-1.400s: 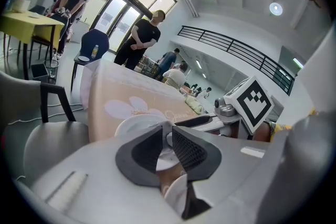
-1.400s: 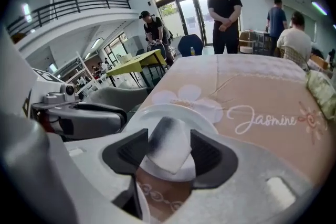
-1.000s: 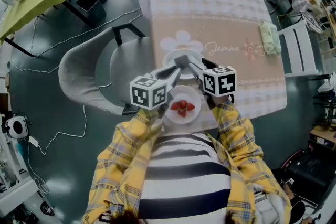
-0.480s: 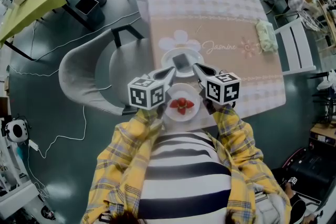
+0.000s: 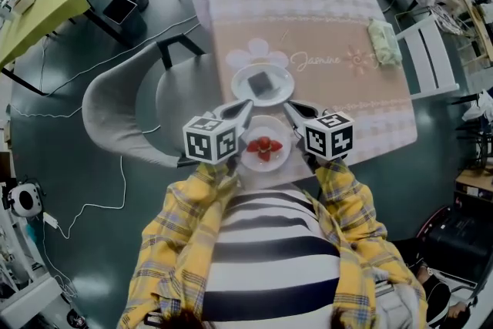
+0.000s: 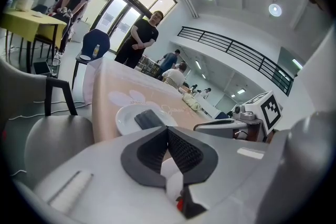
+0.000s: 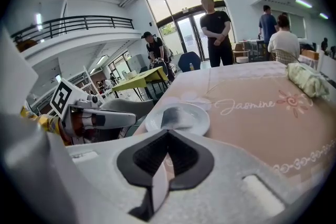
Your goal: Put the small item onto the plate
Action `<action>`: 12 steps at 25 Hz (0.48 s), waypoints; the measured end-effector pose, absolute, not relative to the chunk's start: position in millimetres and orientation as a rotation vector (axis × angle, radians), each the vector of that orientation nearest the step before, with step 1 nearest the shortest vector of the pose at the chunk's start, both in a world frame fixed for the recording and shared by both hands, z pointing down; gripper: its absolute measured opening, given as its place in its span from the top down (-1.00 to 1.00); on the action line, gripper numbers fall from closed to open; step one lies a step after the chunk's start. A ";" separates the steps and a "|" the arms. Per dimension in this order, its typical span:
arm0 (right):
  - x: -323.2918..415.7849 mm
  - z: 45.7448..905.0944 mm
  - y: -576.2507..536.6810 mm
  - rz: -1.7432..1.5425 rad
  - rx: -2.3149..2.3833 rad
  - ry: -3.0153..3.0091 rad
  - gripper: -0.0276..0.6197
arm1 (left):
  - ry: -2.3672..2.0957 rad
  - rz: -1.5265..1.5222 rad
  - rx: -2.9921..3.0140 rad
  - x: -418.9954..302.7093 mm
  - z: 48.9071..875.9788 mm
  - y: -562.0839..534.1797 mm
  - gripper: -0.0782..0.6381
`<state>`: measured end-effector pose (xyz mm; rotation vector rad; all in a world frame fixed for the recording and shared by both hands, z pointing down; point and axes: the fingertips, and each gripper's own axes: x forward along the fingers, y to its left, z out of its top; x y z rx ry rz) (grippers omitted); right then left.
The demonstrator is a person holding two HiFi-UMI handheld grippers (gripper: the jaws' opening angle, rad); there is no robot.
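Note:
A white plate (image 5: 239, 85) stands on the pink tablecloth, and the small dark flat item (image 5: 264, 81) lies on it. The plate (image 6: 123, 115) and the item (image 6: 149, 119) also show in the left gripper view. In the right gripper view the plate (image 7: 199, 115) and the item (image 7: 173, 117) lie just beyond the jaws. My left gripper (image 5: 248, 104) (image 6: 168, 131) is shut and empty, short of the plate's near left side. My right gripper (image 5: 286, 107) (image 7: 168, 134) has just been closing with nothing between its jaws; it is shut near the plate's near right side.
A white bowl (image 5: 248, 158) of strawberries (image 5: 264, 144) sits between the two grippers at the table's near edge. A green bundle (image 5: 383, 42) lies at the far right of the table. A grey chair (image 5: 123, 104) stands to the left. People (image 7: 215, 29) stand beyond the far end.
Both grippers have drawn back from over the plate towards me. The dark item, which was at their tips, now lies free on the plate. The right jaws have shut.

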<state>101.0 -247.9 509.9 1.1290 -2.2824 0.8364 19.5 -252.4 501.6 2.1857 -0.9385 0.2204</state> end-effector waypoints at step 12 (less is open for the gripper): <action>114.6 517.3 -208.9 0.903 1.115 -2.259 0.91 | -0.906 0.211 2.141 3.1 508.9 -221.6 0.79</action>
